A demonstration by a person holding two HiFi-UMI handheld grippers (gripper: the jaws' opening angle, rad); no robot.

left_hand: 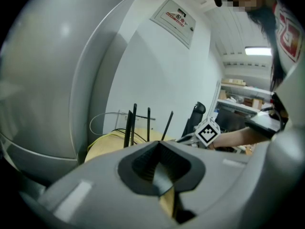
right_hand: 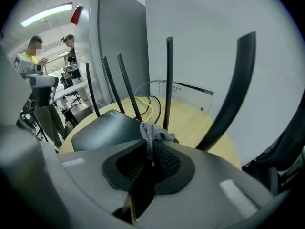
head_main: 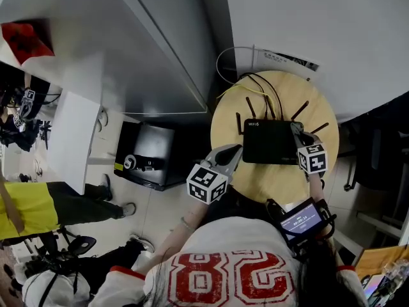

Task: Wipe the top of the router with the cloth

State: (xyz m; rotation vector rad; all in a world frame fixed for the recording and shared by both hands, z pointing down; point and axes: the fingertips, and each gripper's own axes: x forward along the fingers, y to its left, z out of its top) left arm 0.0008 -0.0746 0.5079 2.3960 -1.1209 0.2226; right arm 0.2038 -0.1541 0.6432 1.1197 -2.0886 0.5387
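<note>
One flat black router [head_main: 270,141] sits on one round wooden counter [head_main: 281,181]. At its right edge, the right gripper [right_hand: 147,151] clamps one grey cloth [right_hand: 151,131]. The left gripper [left_hand: 159,163] is closed and empty.

Round table [head_main: 268,179], pale wood top, set close to a white wall. On it: one black router [head_main: 270,141] with its antennas raised, lying near the middle. Behind the router, black cables [head_main: 271,98] and a yellow cable [head_main: 248,89] trail across the tabletop.

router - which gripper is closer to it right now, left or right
Right. The right gripper, shut on the cloth, is at the router's right edge. The left gripper sits just off its left side, shut and empty.
</note>
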